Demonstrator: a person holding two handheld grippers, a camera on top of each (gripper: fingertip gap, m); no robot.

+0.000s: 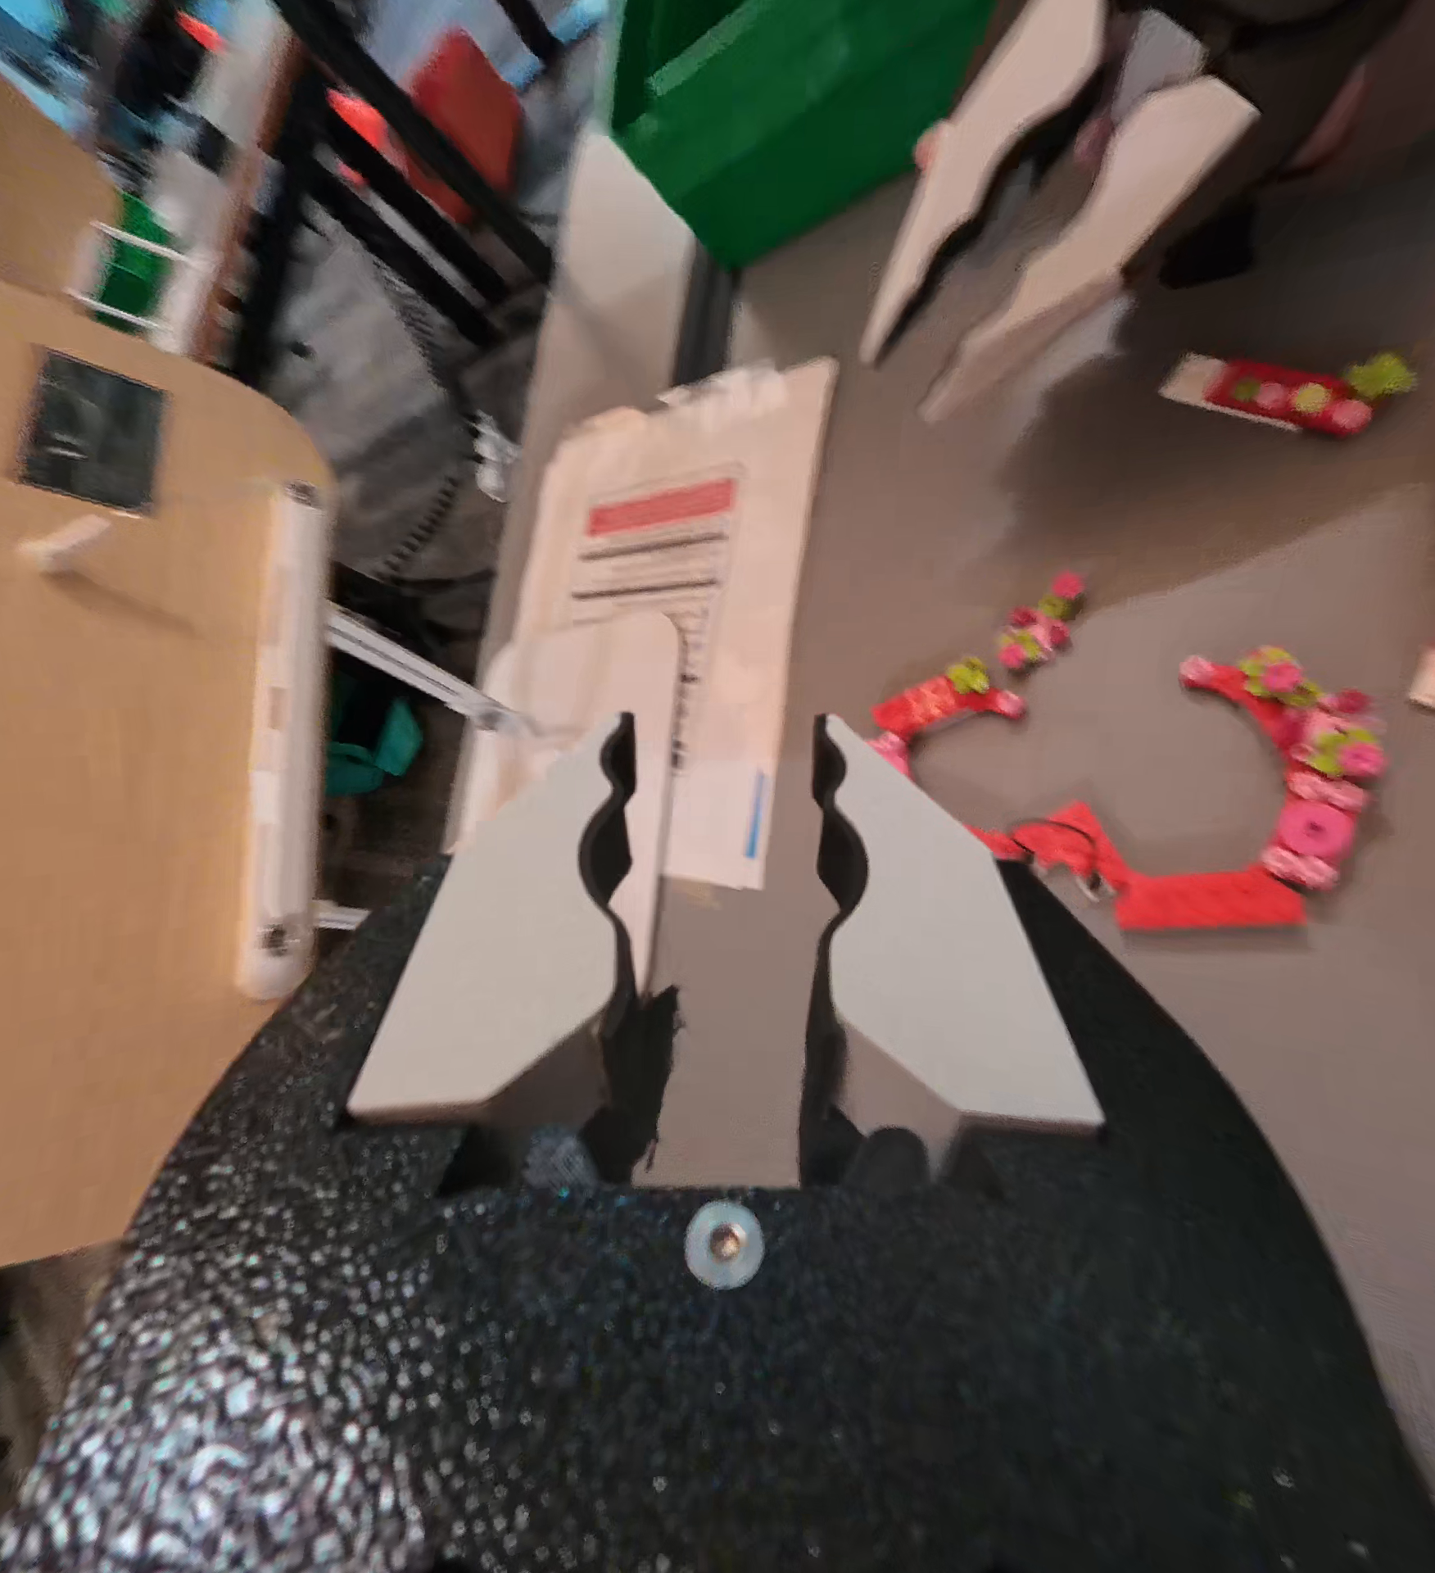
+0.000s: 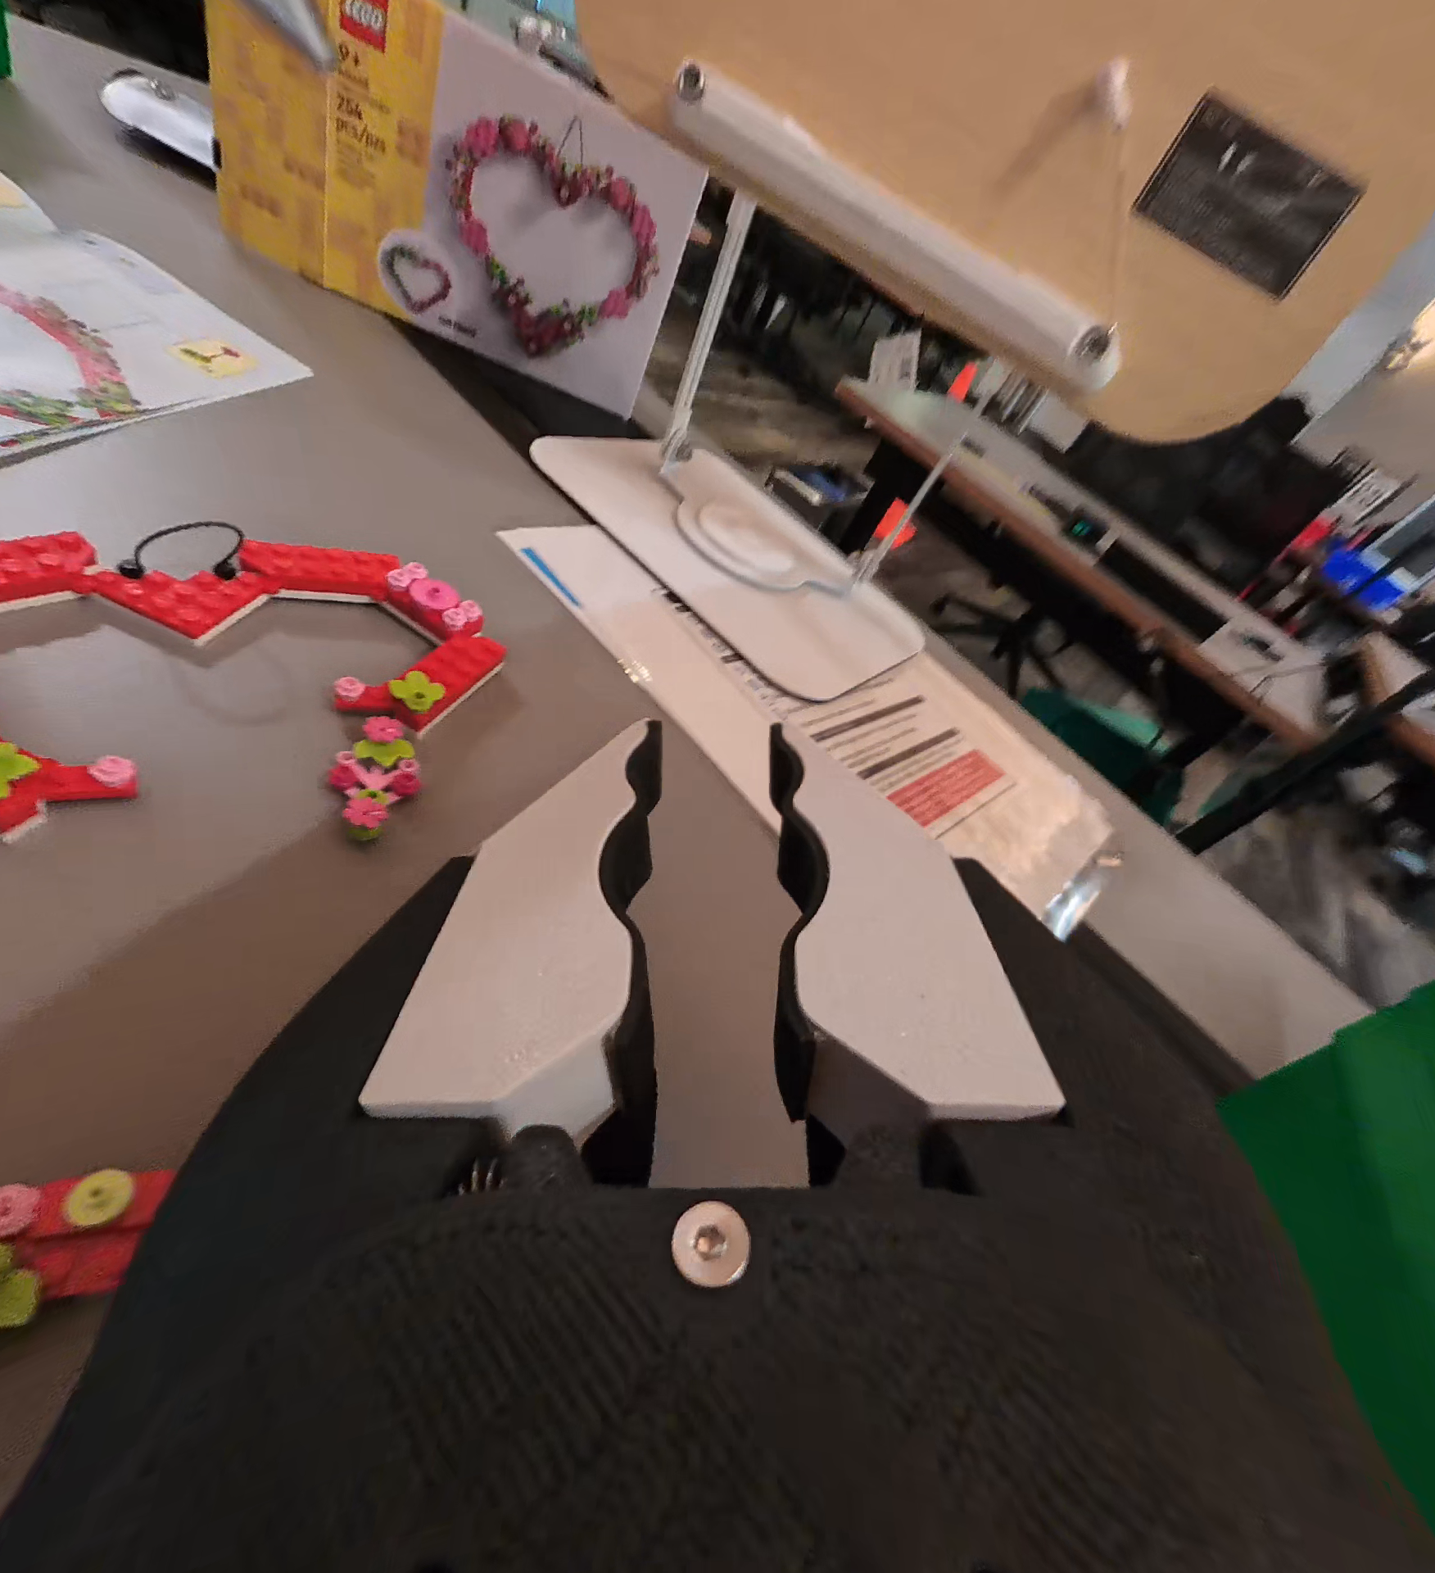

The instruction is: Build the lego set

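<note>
Both tongs, left (image 1: 723, 732) and right (image 2: 714, 736), gape narrowly empty between steps, so you likely reach toward ten o'clock for the flower cluster (image 2: 374, 779) on the tabletop (image 2: 272, 894).

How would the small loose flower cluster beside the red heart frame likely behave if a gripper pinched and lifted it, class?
The flower cluster looks small, so probably light. It seems built from several tiny stacked pieces, so a pinch may pop some apart. It lies unattached on the table, so a nudge would likely slide it.
</note>
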